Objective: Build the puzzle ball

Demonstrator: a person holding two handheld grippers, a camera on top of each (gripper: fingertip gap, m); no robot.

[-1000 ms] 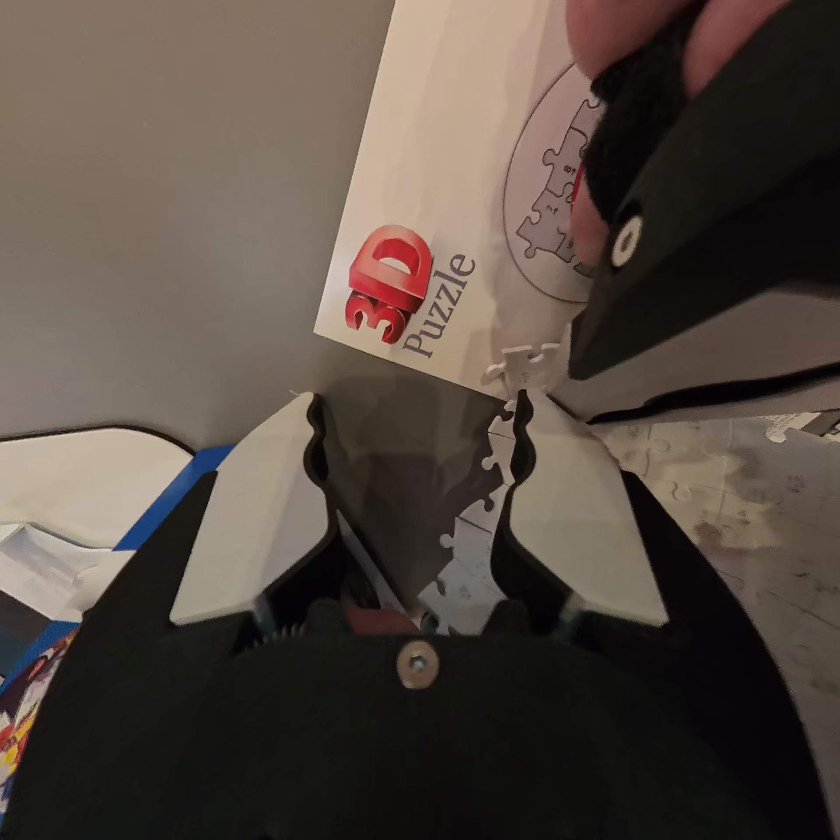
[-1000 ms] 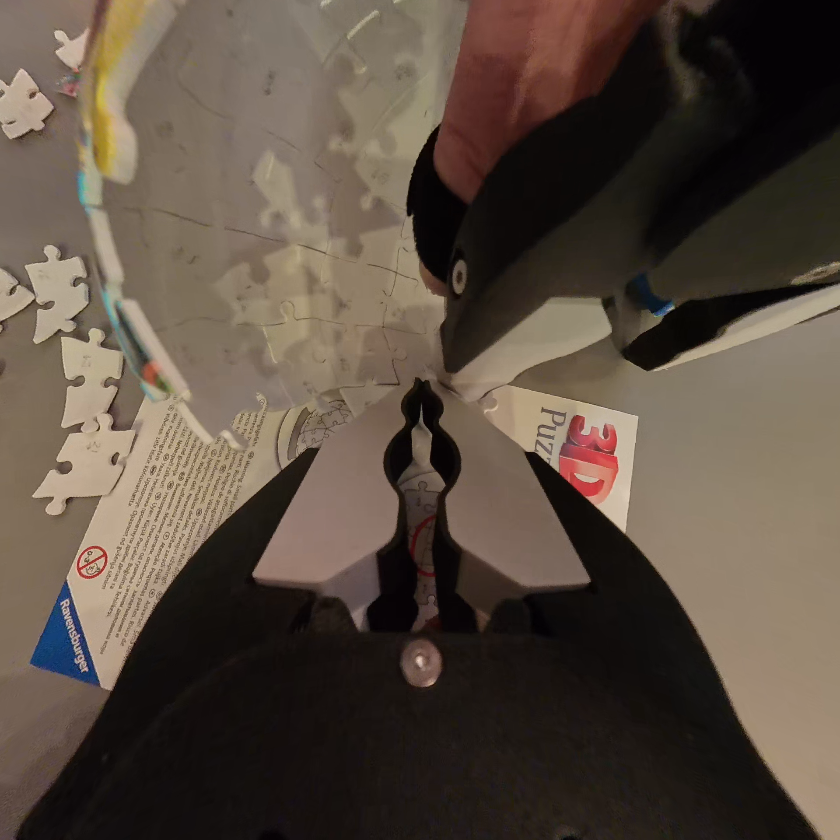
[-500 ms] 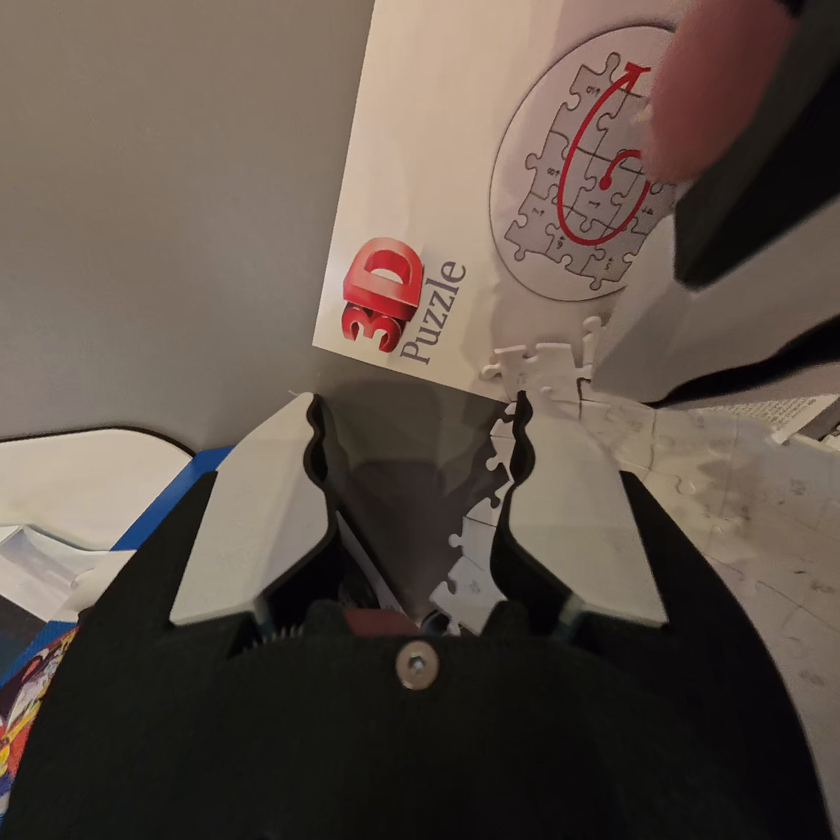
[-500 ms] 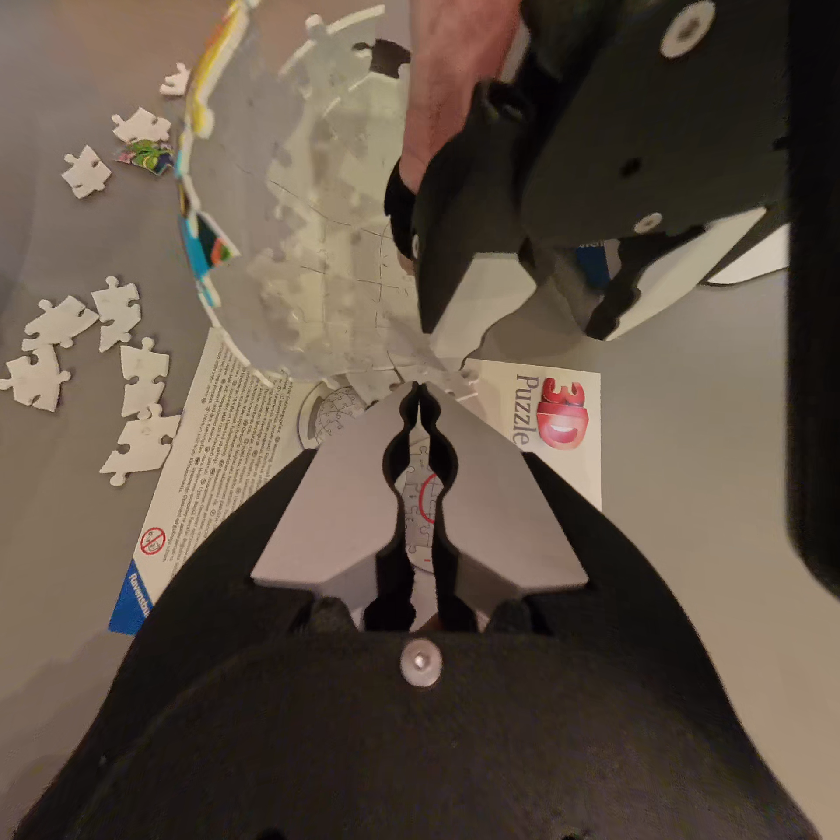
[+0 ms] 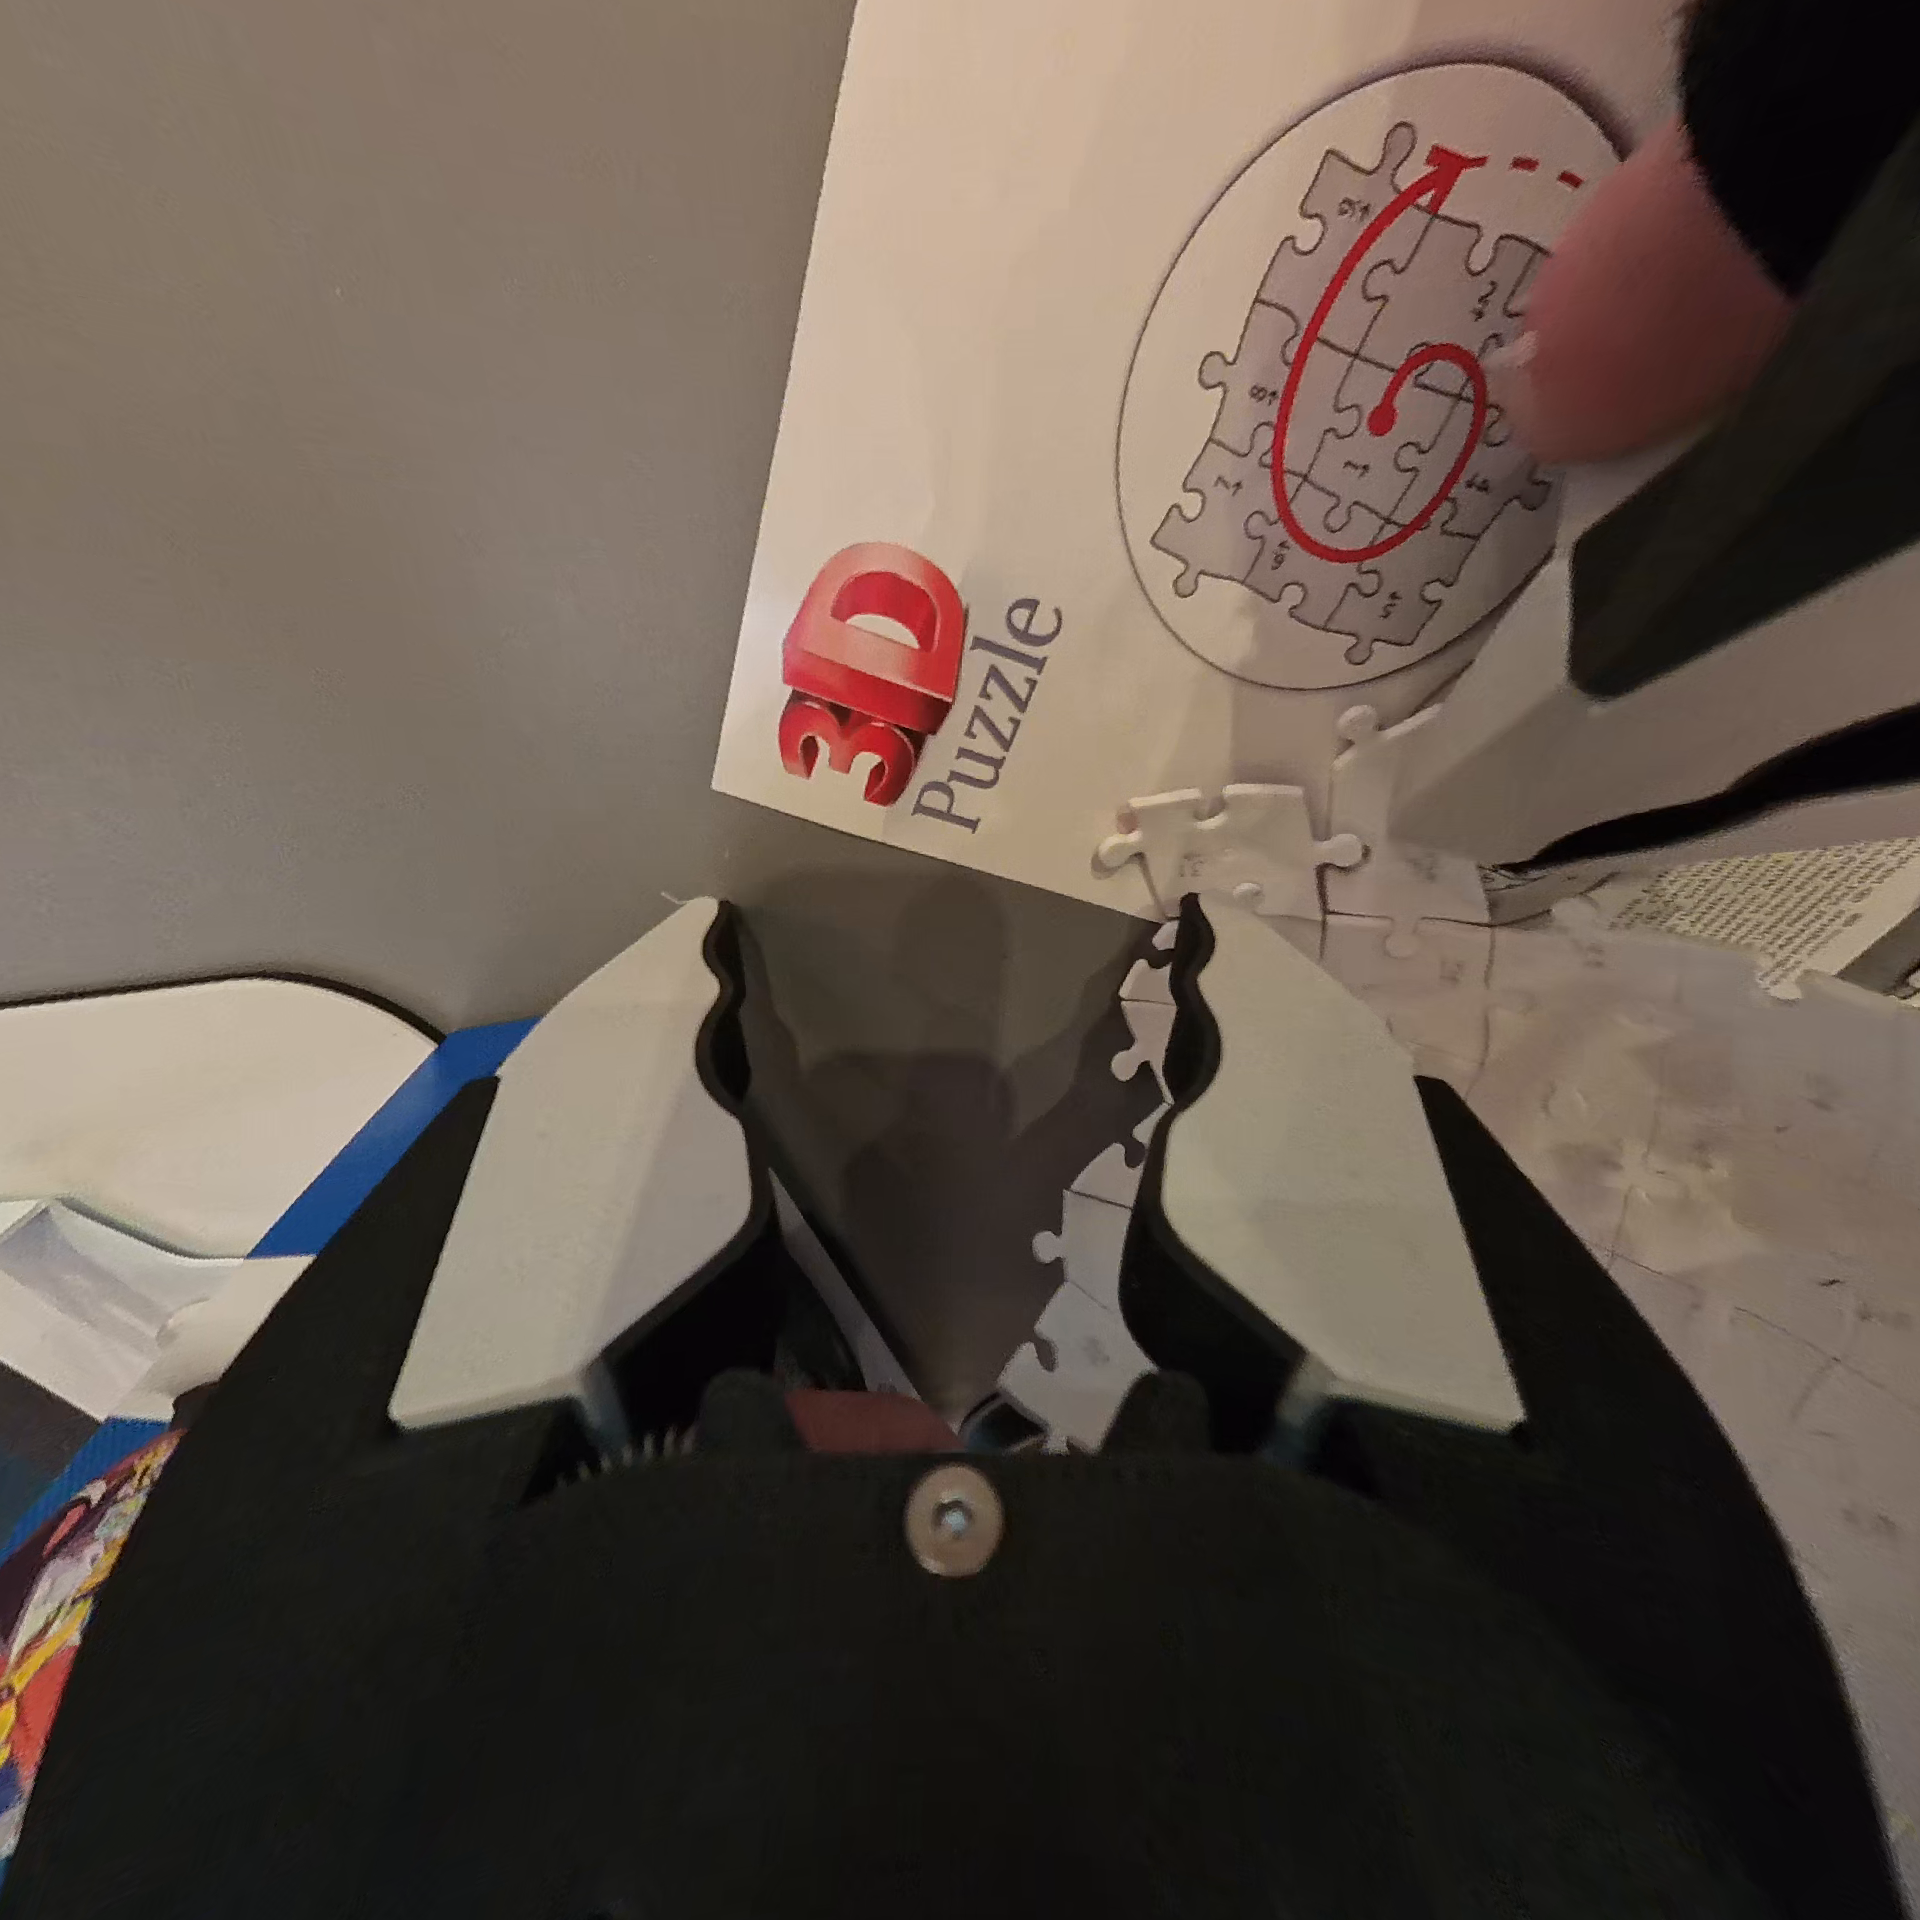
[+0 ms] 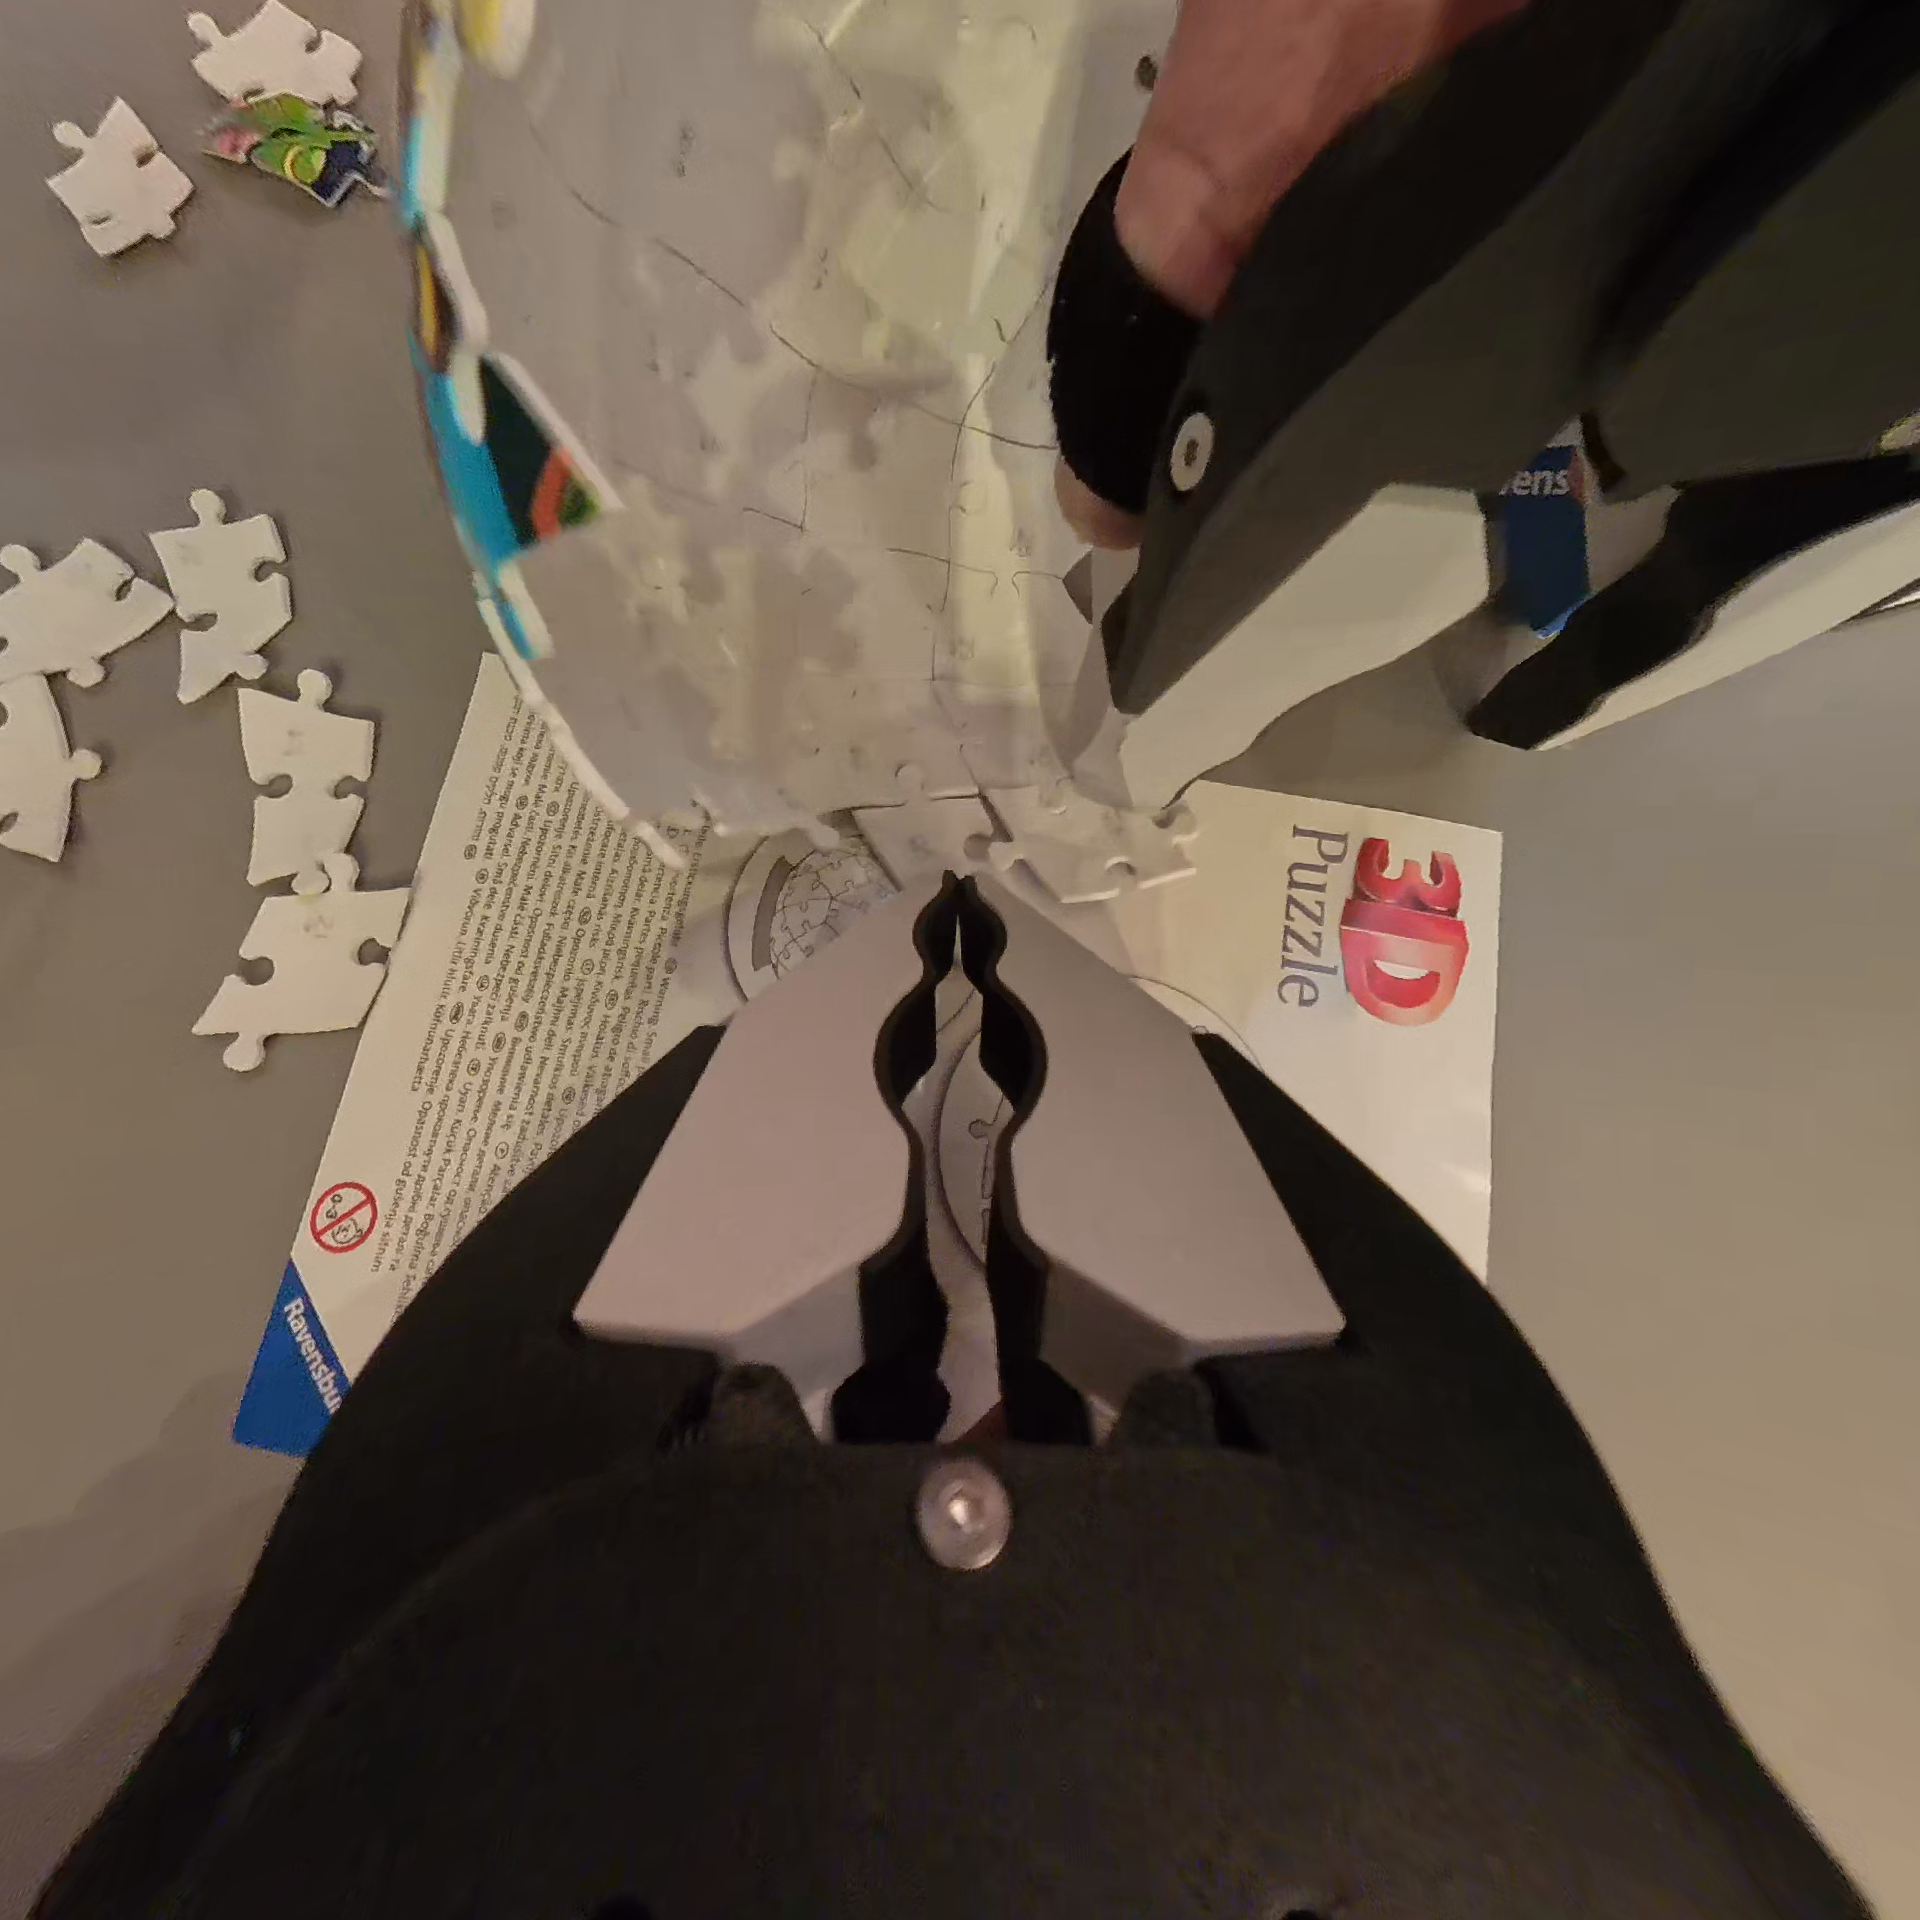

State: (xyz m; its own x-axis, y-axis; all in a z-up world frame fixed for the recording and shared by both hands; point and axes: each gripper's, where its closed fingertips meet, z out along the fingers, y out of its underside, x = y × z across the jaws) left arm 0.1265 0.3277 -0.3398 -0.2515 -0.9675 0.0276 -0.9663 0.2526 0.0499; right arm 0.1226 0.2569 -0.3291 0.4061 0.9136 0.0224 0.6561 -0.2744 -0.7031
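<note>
The partly built puzzle ball (image 6: 779, 468) is an open shell, white inside with a coloured outer rim on the left. It hangs tilted over the instruction sheet (image 6: 499, 987). My right gripper (image 6: 956, 888) is shut with nothing visible between its tips, just below the ball's lowest rim pieces (image 6: 1091, 852). My left gripper (image 5: 951, 925) is open; its right finger (image 5: 1278, 1091) lies on the shell's inner side (image 5: 1610, 1143) and the jagged rim pokes into the gap. The left gripper also shows in the right wrist view (image 6: 1351, 623), against the ball. The right gripper shows in the left wrist view (image 5: 1745, 540).
Several loose white pieces (image 6: 301, 769) and one coloured piece (image 6: 291, 156) lie on the grey table left of the sheet. The sheet (image 5: 987, 416) carries a round diagram. A blue puzzle box (image 5: 343, 1174) lies at lower left of the left gripper.
The right gripper has drawn back from the ball's rim, uncovering the sheet's round diagram in the left wrist view. The left gripper has stayed open in place.
</note>
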